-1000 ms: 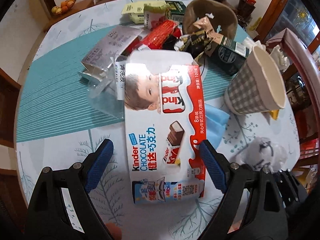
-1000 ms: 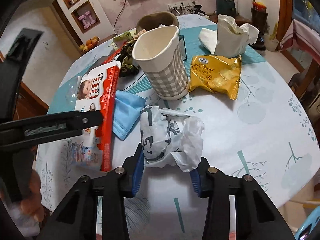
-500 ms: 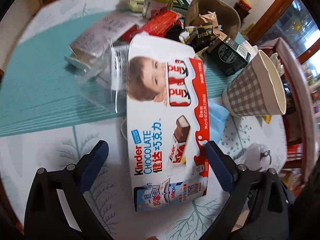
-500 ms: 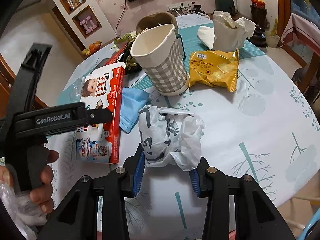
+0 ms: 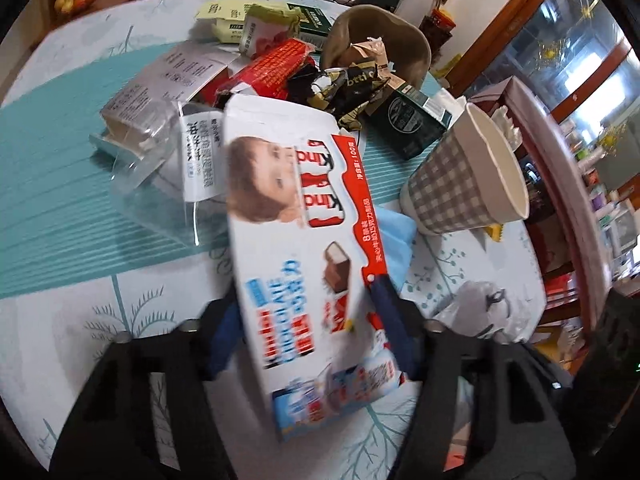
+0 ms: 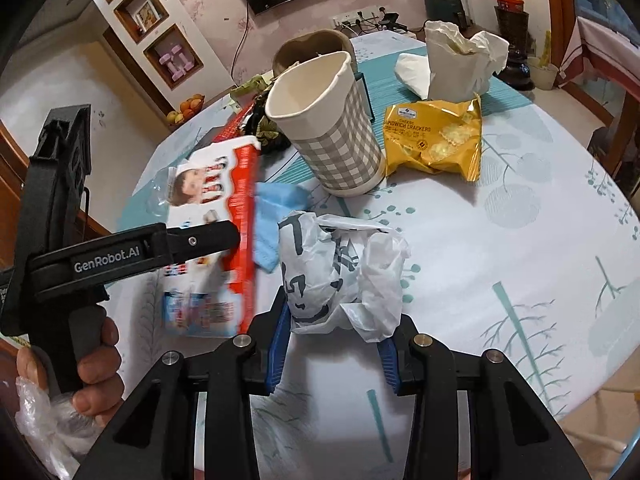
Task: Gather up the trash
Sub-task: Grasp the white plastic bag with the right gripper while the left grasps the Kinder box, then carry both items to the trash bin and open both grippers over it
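L claw [image 5: 306,326] just closed in on the Kinder box [image 5: 304,240], pads touching both long edges, box tilted, near end between my fingers, far end pointing away over the table [image 5: 100,320]. R claw [image 6: 334,338] partly closed, clamped on the crumpled bag [image 6: 340,272] right ahead of it. Checked cup [image 6: 332,136] stands upright beyond the bag, cracker pack [image 6: 434,140] to its right.

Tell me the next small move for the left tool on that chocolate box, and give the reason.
Probably lift it. The left tool has just been closing and its fingers now clamp the chocolate box by its long edges, with the box already tilted off the table.
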The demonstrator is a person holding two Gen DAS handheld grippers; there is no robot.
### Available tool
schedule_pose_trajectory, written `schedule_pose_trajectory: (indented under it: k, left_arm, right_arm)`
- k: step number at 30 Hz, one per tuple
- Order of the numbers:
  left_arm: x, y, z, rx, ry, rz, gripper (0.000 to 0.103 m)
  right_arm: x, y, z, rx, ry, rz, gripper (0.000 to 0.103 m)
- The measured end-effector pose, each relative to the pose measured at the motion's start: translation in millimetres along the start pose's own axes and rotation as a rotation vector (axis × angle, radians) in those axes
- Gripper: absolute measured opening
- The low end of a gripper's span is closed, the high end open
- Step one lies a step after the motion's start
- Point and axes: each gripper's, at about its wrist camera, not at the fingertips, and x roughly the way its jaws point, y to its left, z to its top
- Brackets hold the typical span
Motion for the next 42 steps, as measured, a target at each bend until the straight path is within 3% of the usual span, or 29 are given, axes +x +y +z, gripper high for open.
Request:
schedule_pose_trajectory:
  k: [3,5,8,11,17,21,29,31,35,42]
  left_arm:
    - [-16.3,15.7,-2.0,-0.075,-0.012,-0.061,0.027]
    - [-27.4,20.7,-2.7,-0.101,-0.025,-0.081,0.021]
    - [-43.5,17.3,-3.5,-0.081,-0.058,-0.040,0.016]
    - [-62.7,11.1,-8.0,-0.068,-0.076,-0.053,0.009]
    - [-108.2,-0.4,-18.9,-0.018,-0.131,0.008,0.008]
    - [-139.4,-9.3,-33.1,-0.002,-0.149,0.002,0.008]
    - [-197.4,-60.2,-103.8,0.153,-0.188,-0.037,0.008]
    - [-203.4,-71.8,-124.5,0.185,-0.212,-0.051,0.008]
    - [-204.5,-93.7,-168.5,0.258,-0.178,-0.089,0.008]
    - [-159.8,-128.8,-245.3,0.442,-0.051,-0.078,0.008]
  right_arm:
    - [-2.7,5.1,-3.3,0.002,-0.005,0.013,0.034]
    - [-6.1,10.2,-5.7,-0.007,-0.014,0.013,0.032]
    - [-16.0,20.3,-9.9,-0.025,-0.033,0.020,0.030]
    - [-27.2,26.2,-11.3,-0.027,-0.047,0.026,0.029]
    - [-61.9,37.0,-14.6,-0.034,-0.092,0.036,0.029]
    - [-92.6,40.4,-25.7,-0.034,-0.110,0.039,0.029]
    - [-165.3,30.9,-65.5,-0.061,-0.151,0.018,0.028]
    - [-186.3,25.7,-82.4,-0.052,-0.160,0.015,0.028]
    - [-213.6,8.3,-120.1,-0.018,-0.153,0.004,0.028]
    - [-203.0,-40.7,-192.7,0.086,-0.028,-0.035,0.029]
